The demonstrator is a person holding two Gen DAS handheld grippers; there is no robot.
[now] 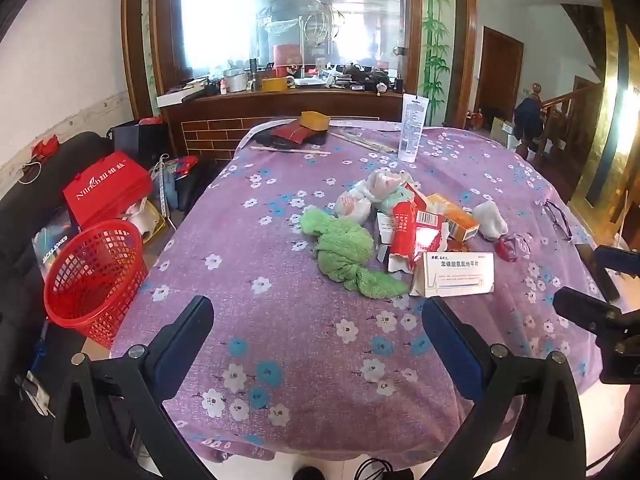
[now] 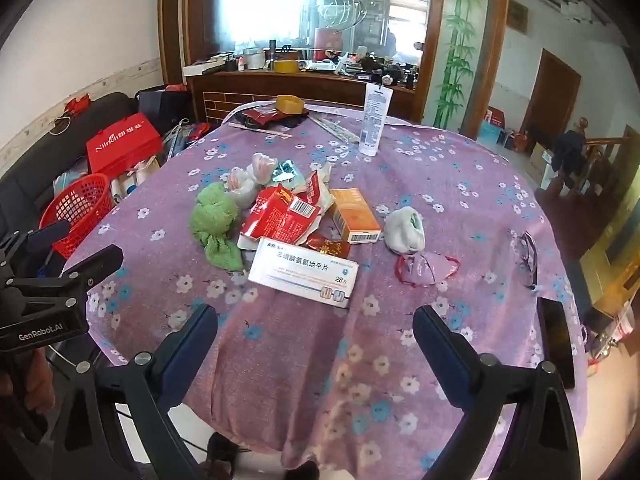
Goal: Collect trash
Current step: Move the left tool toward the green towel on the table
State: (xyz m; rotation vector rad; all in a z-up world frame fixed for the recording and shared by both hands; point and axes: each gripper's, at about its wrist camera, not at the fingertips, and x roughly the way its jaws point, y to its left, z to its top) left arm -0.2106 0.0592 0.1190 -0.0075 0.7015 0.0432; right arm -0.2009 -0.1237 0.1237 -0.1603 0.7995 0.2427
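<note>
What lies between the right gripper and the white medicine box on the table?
Nothing but bare purple flowered tablecloth. In the right wrist view the right gripper is open, and the white medicine box lies just beyond its fingers, untouched.

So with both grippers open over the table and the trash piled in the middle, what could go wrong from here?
1. The green cloth lies against the torn red wrapper; a grab there may take the cloth too.
2. The eyeglasses sit near the crumpled white wad and could be swept along.
3. The red basket stands off the table's left edge, so loose pieces may drop short of it.
</note>
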